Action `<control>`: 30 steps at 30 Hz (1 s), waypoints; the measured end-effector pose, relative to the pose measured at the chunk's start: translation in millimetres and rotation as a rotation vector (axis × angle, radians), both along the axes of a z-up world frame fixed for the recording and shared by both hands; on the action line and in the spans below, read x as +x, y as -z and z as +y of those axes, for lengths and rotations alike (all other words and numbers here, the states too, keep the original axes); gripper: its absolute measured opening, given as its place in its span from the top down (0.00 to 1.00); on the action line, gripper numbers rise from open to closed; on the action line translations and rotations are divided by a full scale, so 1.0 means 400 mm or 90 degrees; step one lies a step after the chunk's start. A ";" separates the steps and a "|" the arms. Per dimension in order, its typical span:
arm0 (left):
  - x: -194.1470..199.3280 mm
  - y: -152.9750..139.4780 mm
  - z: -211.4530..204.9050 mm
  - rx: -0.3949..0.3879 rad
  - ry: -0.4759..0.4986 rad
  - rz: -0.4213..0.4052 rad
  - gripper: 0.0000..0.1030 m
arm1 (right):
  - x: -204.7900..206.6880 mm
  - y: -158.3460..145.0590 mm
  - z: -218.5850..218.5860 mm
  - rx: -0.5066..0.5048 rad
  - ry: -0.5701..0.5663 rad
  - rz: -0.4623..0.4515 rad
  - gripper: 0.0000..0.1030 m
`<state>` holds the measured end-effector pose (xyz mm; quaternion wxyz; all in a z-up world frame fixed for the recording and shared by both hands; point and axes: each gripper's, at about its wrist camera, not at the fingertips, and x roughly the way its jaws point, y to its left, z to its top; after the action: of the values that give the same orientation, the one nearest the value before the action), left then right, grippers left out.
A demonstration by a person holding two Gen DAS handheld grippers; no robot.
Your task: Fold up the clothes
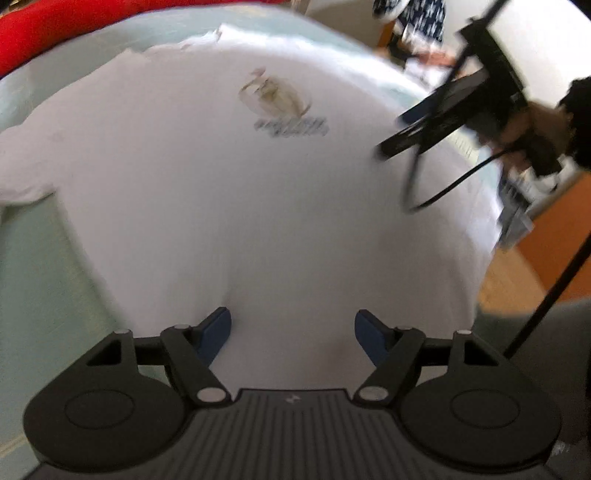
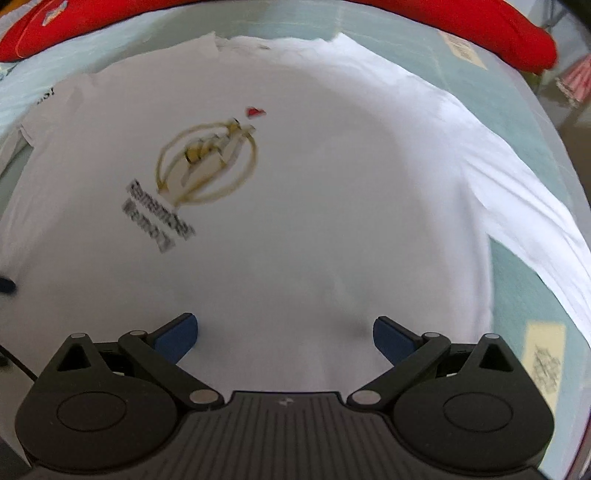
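A white T-shirt (image 1: 229, 192) with a gold emblem and dark lettering (image 2: 192, 173) lies spread flat on a pale green surface. My left gripper (image 1: 293, 330) hovers over the shirt's lower part, its blue pads wide apart with only cloth below them, nothing pinched. My right gripper (image 2: 284, 336) also stands open above the shirt (image 2: 332, 206), pads apart and empty. In the left wrist view the right gripper (image 1: 391, 147) shows at the upper right, held by a person's hand (image 1: 532, 125) over the shirt's right side.
A red garment (image 2: 461, 26) lies along the far edge of the pale green surface (image 2: 517, 280). Printed marker tags (image 2: 543, 362) sit on that surface at the right. A wooden floor (image 1: 517, 266) lies beyond the right edge, with a black cable (image 1: 443, 188) hanging from the right gripper.
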<state>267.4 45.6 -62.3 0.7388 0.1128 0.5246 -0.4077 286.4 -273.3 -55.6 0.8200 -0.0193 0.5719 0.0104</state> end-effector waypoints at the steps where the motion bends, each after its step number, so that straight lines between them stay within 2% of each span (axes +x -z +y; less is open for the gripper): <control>1: 0.000 -0.007 0.016 0.010 0.008 0.002 0.29 | -0.018 -0.005 -0.008 -0.004 0.006 0.003 0.00; 3: 0.002 -0.033 0.023 0.015 0.024 -0.002 0.30 | -0.057 -0.020 -0.022 -0.004 0.014 0.001 0.00; 6: -0.015 -0.050 0.008 -0.008 0.060 -0.020 0.30 | -0.103 -0.050 -0.015 0.032 -0.009 -0.018 0.00; 9: -0.029 -0.018 -0.045 -0.016 0.094 -0.039 0.30 | -0.141 -0.049 0.035 0.057 -0.105 -0.026 0.00; 12: -0.048 0.022 -0.073 -0.004 0.092 -0.043 0.30 | -0.175 -0.018 0.088 0.031 -0.220 -0.024 0.00; 14: -0.077 0.031 -0.069 0.018 0.102 -0.061 0.29 | -0.209 0.011 0.072 0.010 -0.263 -0.004 0.00; 20: -0.121 0.008 -0.053 0.118 0.110 -0.042 0.29 | -0.301 0.041 -0.055 0.005 -0.250 0.055 0.00; 23: -0.103 -0.030 -0.082 0.121 0.086 -0.049 0.29 | -0.296 0.025 -0.072 0.004 -0.237 0.074 0.00; 26: -0.071 -0.046 -0.116 0.097 0.058 -0.079 0.29 | -0.250 -0.005 -0.062 0.018 -0.221 0.017 0.00; 30: -0.026 -0.004 -0.153 0.111 0.012 -0.094 0.29 | -0.171 -0.010 -0.039 0.050 -0.201 -0.041 0.00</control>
<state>257.0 -15.5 -60.9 0.7590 0.2109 0.5011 -0.3582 218.0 -289.0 -51.5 0.8261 -0.0771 0.5344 0.1613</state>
